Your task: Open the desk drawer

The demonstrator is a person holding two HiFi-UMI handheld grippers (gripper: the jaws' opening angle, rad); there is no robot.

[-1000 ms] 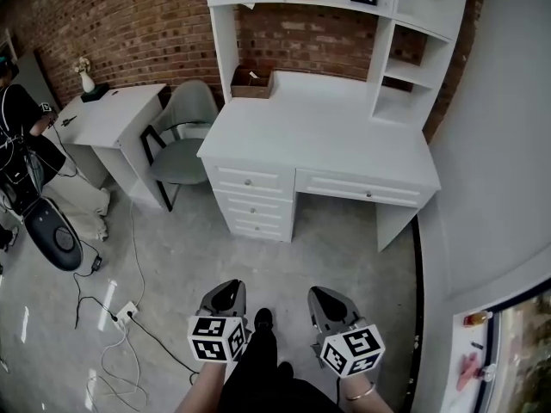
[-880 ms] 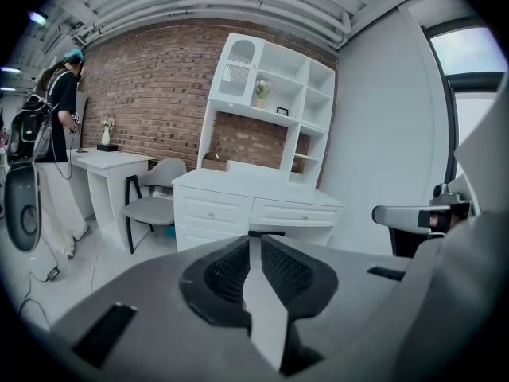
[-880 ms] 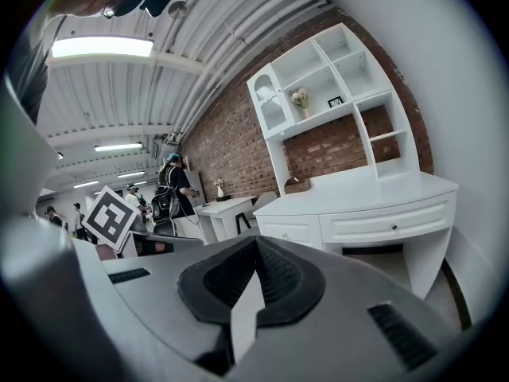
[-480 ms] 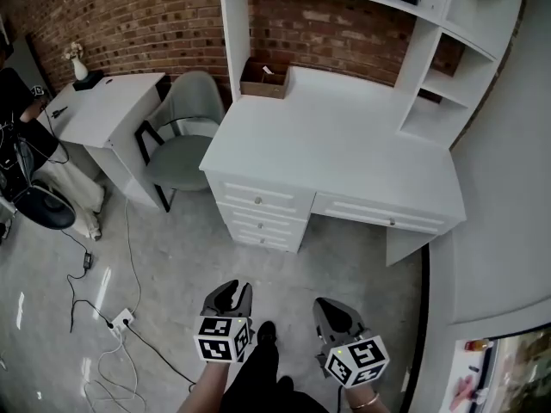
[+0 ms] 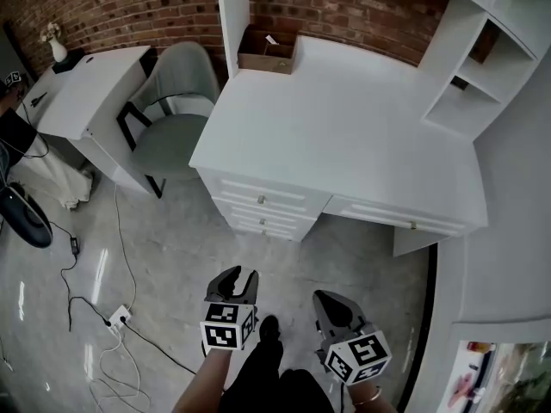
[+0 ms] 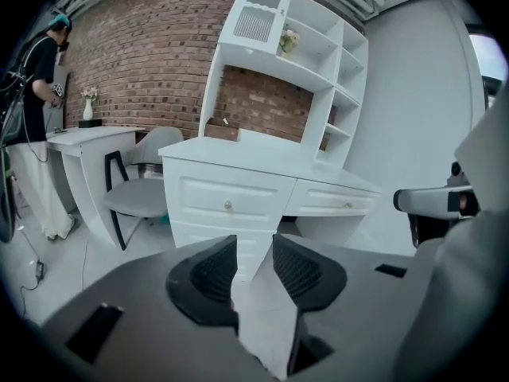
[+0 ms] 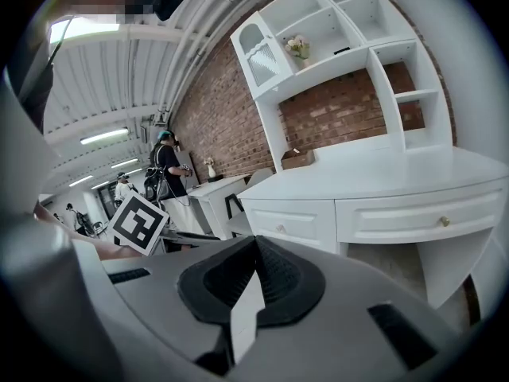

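The white desk (image 5: 344,123) stands against the brick wall (image 5: 362,7) at the far side, with a white hutch (image 5: 469,67) rising along its right and far edges and a small brown box (image 5: 267,52) at its far left corner; all its drawers are closed; a stack of three drawers (image 5: 263,212) sits under the left end, and one wide drawer (image 5: 400,219) with a small knob runs to the right of it; both grippers hover over the grey floor (image 5: 172,265) on the near side, well apart from the desk front; the left gripper (image 5: 237,275) points toward the drawer stack, its jaws parting with nothing between them; the right gripper (image 5: 332,300) has its jaws pressed together on nothing; a grey chair (image 5: 172,132) and a white side table (image 5: 86,101) stand left of the desk; cables (image 5: 112,351) trail across the floor at near left.
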